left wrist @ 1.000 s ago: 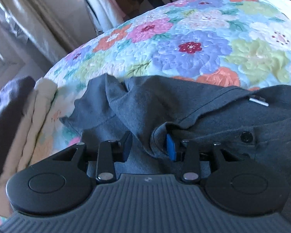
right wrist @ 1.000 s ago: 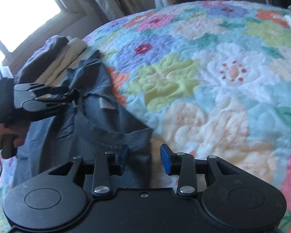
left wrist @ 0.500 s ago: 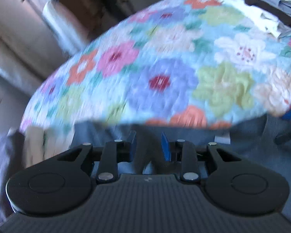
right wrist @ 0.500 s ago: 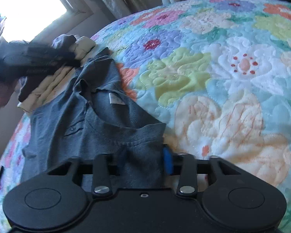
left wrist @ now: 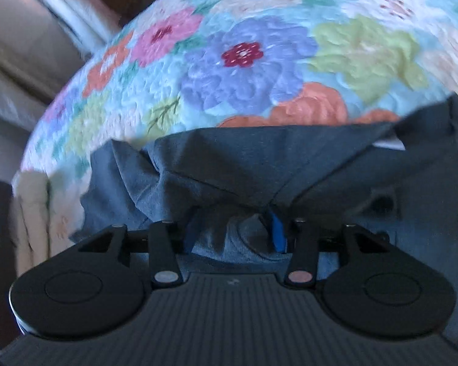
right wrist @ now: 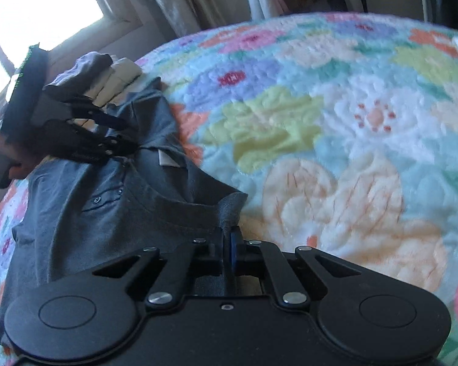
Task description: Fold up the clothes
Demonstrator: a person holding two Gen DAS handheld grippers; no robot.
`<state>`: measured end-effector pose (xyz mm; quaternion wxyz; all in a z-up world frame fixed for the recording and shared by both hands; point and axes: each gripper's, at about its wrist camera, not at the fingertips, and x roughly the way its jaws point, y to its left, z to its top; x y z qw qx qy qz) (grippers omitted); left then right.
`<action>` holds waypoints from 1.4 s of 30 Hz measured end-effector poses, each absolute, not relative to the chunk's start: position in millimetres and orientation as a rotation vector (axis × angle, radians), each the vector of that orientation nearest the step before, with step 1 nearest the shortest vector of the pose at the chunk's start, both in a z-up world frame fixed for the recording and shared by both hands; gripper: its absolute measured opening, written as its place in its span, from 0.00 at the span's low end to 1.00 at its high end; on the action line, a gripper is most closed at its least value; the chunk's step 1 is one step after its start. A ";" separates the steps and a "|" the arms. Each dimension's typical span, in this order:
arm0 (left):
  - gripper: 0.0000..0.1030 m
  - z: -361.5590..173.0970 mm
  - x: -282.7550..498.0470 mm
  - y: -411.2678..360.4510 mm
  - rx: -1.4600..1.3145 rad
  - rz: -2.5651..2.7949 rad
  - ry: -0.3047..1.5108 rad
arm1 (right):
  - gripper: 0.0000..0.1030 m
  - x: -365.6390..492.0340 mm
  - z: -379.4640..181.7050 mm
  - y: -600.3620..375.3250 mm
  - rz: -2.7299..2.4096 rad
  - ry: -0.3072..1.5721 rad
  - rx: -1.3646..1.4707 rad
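Fabric of a dark grey polo shirt (right wrist: 113, 207) fills the near part of both wrist views, lying on a flowered quilt (right wrist: 320, 140) that covers a bed. Nearest in the right wrist view, the right gripper (right wrist: 230, 241) has its jaws clenched on a corner of the shirt's shoulder, the blue pads pressed together with a small peak of cloth standing up just past them. Beyond that corner, the shirt spreads away to the left across the quilt, front side up, with its button placket (right wrist: 107, 196) and a pale neck label (right wrist: 166, 160) showing. At the shirt's far shoulder sits the left gripper (right wrist: 123, 145), touching the cloth, with a hand (right wrist: 13, 164) gripping its handle. In the left wrist view, the left gripper (left wrist: 233, 231) has its jaws spread apart, with bunched shirt (left wrist: 244, 167) cloth lying between the blue pads; I cannot tell whether it truly holds the cloth. Past the shirt's far edge, touching or just beside it, lies a stack of folded clothes (right wrist: 119, 74), cream with a purple piece. Farther still, curtains (right wrist: 174, 3) hang behind the bed beside a bright window (right wrist: 39, 3).
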<state>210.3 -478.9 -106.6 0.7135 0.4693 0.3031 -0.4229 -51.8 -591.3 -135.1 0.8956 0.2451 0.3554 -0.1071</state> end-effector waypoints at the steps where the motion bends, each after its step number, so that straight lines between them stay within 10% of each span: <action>1: 0.47 -105.5 209.0 -477.5 1.043 -0.939 0.678 | 0.05 -51.7 -135.9 -591.6 -0.222 0.737 0.514; 11: 0.49 -108.9 208.1 -465.1 1.035 -0.956 0.658 | 0.08 -54.3 -131.9 -590.0 -0.217 0.722 0.538; 14: 0.11 -111.5 212.0 -472.9 0.986 -0.904 0.704 | 0.15 -53.5 -133.7 -589.1 -0.211 0.723 0.546; 16: 0.04 -109.6 207.6 -478.6 0.988 -0.881 0.664 | 0.27 -52.5 -135.2 -588.4 -0.202 0.721 0.548; 18: 0.04 -104.6 202.7 -483.9 0.983 -0.854 0.598 | 0.32 -50.0 -137.9 -587.3 -0.176 0.709 0.535; 21: 0.04 -74.2 211.4 -489.3 0.774 -0.836 0.547 | 0.05 -48.6 -132.9 -581.4 -0.183 0.663 0.457; 35: 0.07 -102.4 248.5 -549.8 0.413 -0.896 0.759 | 0.03 -82.1 -118.9 -583.6 -0.332 0.587 0.483; 42: 0.41 -73.6 257.2 -541.5 0.468 -0.981 0.687 | 0.02 -76.9 -132.4 -593.4 -0.349 0.654 0.529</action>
